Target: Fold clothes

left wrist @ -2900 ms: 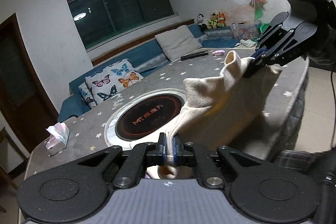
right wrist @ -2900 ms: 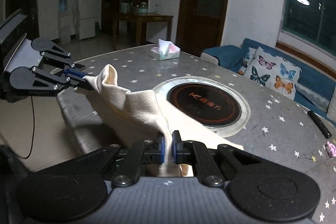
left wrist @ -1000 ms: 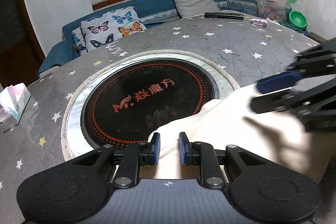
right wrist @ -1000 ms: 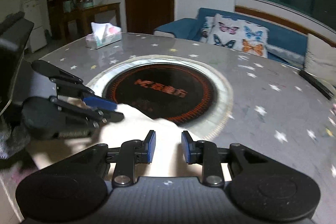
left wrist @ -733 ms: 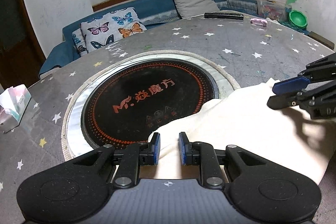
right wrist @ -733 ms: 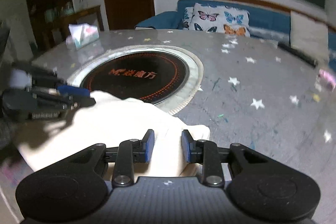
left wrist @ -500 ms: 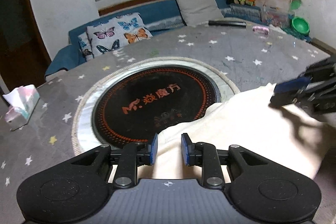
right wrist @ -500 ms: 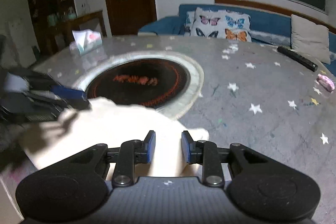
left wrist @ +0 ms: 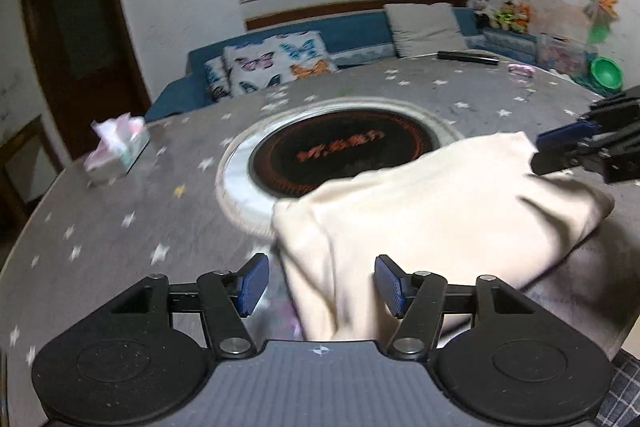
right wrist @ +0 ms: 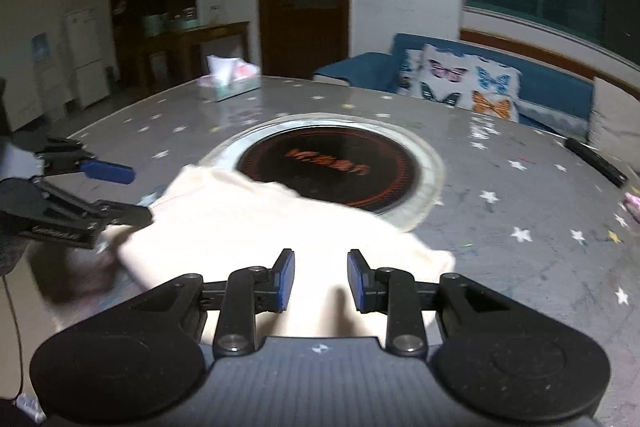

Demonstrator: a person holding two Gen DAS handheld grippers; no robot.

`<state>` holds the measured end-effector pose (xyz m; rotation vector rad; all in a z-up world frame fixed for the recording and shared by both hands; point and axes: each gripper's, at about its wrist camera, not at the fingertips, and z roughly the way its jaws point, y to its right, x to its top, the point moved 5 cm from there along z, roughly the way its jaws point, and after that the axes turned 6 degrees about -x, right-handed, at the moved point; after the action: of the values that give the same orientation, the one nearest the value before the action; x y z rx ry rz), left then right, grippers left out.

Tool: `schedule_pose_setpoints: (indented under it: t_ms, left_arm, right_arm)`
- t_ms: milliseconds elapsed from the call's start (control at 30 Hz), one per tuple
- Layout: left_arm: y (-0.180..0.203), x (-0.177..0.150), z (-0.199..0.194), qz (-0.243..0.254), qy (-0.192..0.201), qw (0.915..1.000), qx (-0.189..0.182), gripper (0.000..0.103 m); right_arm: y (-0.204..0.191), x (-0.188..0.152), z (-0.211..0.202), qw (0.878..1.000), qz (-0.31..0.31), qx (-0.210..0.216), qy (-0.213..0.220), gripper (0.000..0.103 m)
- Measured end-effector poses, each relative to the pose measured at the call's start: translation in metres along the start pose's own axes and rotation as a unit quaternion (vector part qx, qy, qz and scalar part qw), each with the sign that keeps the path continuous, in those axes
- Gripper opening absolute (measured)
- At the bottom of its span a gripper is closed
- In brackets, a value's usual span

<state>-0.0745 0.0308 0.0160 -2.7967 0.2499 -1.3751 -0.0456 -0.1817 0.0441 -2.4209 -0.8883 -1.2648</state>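
Dim living rm, round grey star-print table (left wrist: 120, 227) w/ black hotplate (left wrist: 344, 155) at centre. Cream garment (left wrist: 420, 203) lies folded at near edge, far side overlapping hotplate rim. Your left gripper (left wrist: 320, 285) wide open, holds nothing, cloth between jaws. Right gripper (right wrist: 320, 281) also open, empty, over cloth. Judged next: pick one edge w/ both, pinch clean, fold flat, smooth. Both views motion-blurred; layer count, garment type, part hanging off table unclear.
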Motion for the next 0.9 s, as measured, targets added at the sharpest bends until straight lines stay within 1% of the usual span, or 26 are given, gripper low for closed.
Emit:
schedule_pose_setpoints:
  t_ms: [133,267,433,467,533,600,700,767,833,900]
  left_arm:
    - [-0.001,-0.01,-0.001,-0.01,-0.005,0.9998,0.013,0.065]
    - [-0.002,-0.016,0.001,-0.015,-0.007,0.9996,0.02,0.067]
    - [-0.001,-0.016,-0.003,-0.011,-0.003,0.9996,0.026,0.068]
    - [0.0,-0.016,-0.003,-0.008,-0.003,0.9996,0.028,0.068]
    - [0.0,-0.019,0.001,-0.004,-0.006,0.9993,0.035,0.075]
    - [0.001,-0.02,0.002,0.0,-0.005,0.9991,0.043,0.077]
    - [0.001,-0.018,-0.001,-0.001,-0.005,0.999,0.045,0.077]
    - [-0.001,-0.014,-0.005,-0.002,0.001,0.9989,0.047,0.079]
    - [-0.003,-0.008,-0.008,-0.005,0.01,0.9986,0.052,0.086]
    - [-0.006,-0.005,-0.008,-0.01,0.014,0.9984,0.055,0.087]
  right_arm:
    - [-0.014,-0.014,-0.001,1.0,-0.012,0.02,-0.007,0.034]
    - [-0.016,-0.031,0.009,0.999,-0.013,0.018,-0.032,0.035]
    - [-0.013,-0.034,-0.007,1.0,-0.006,0.015,-0.023,0.036]
    - [-0.011,-0.036,-0.009,1.0,-0.004,0.014,-0.025,0.038]
    - [-0.005,-0.044,-0.009,0.999,0.01,0.013,-0.034,0.039]
    - [0.002,-0.052,-0.008,0.999,0.027,0.015,-0.042,0.039]
    - [0.006,-0.049,-0.013,0.998,0.033,0.016,-0.043,0.039]
    - [0.006,-0.044,-0.016,0.999,0.031,0.017,-0.04,0.039]
    - [0.008,-0.037,-0.017,0.999,0.029,0.015,-0.029,0.039]
    - [0.01,-0.03,-0.013,0.999,0.035,0.012,-0.017,0.039]
